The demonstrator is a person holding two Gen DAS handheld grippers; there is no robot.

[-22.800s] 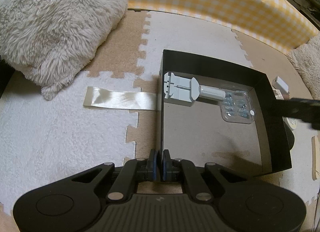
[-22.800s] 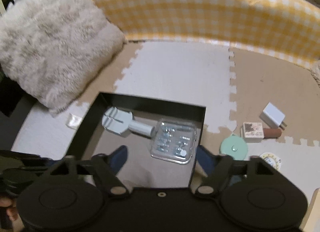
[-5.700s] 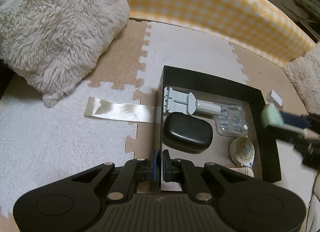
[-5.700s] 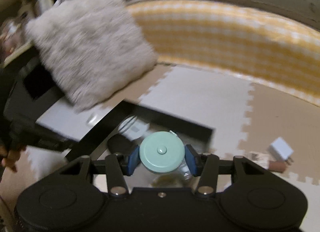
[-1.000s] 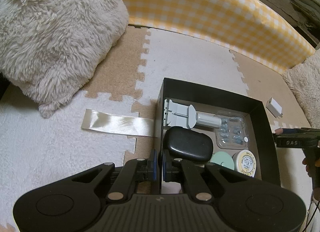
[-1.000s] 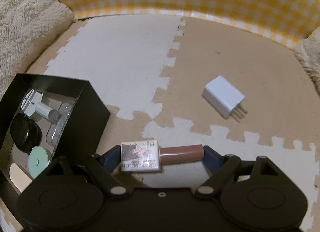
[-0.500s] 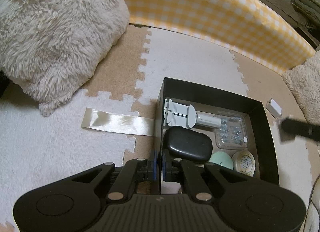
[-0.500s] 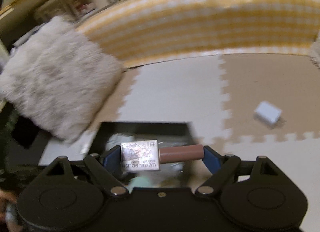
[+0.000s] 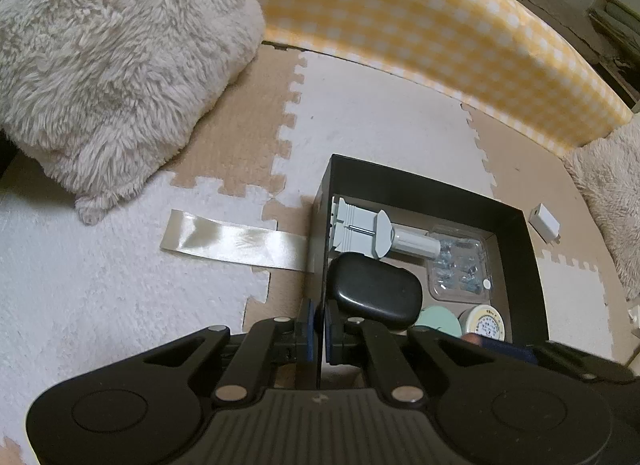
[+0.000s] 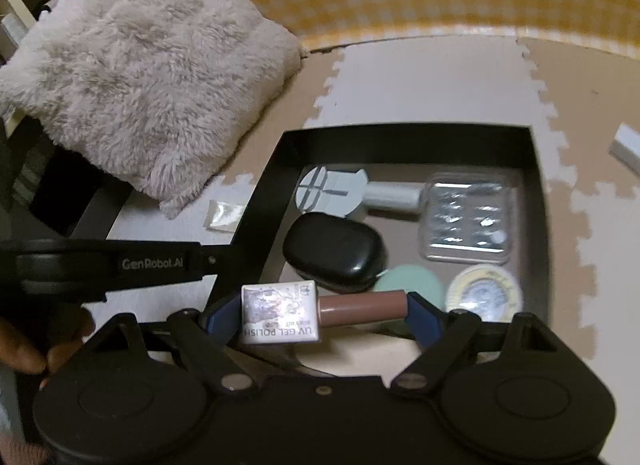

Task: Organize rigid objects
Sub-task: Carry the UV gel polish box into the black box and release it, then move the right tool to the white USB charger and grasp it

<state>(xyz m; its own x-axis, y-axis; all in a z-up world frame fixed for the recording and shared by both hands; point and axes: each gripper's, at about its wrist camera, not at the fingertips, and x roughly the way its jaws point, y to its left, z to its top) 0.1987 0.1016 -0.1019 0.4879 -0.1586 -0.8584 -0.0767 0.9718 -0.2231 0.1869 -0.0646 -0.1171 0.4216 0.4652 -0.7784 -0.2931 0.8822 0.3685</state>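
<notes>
- The right gripper (image 10: pixel 324 315) pinches a UV gel polish bottle (image 10: pixel 320 315) end to end, its labelled body at one pad and its brown cap at the other, low in the right wrist frame over the near part of the black box (image 10: pixel 536 193).
- The left gripper (image 9: pixel 319 329) is pressed together on the box's near left wall, low centre of the left wrist frame, and steadies it.
- Already inside: a grey watch-link tool (image 10: pixel 340 189), a clear plastic case of small parts (image 10: pixel 466 217), a black oval case (image 10: pixel 334 251), a mint round disc (image 10: pixel 408 283) and a round tin (image 10: pixel 484 293).
- Risk: an end-to-end hold on a smooth cap may let the bottle swivel or slip.
- Risk: the free floor is narrow; released too high, the bottle could roll or land on the disc.
- A white charger (image 9: pixel 544 221) lies on the mat at right, outside the box.
</notes>
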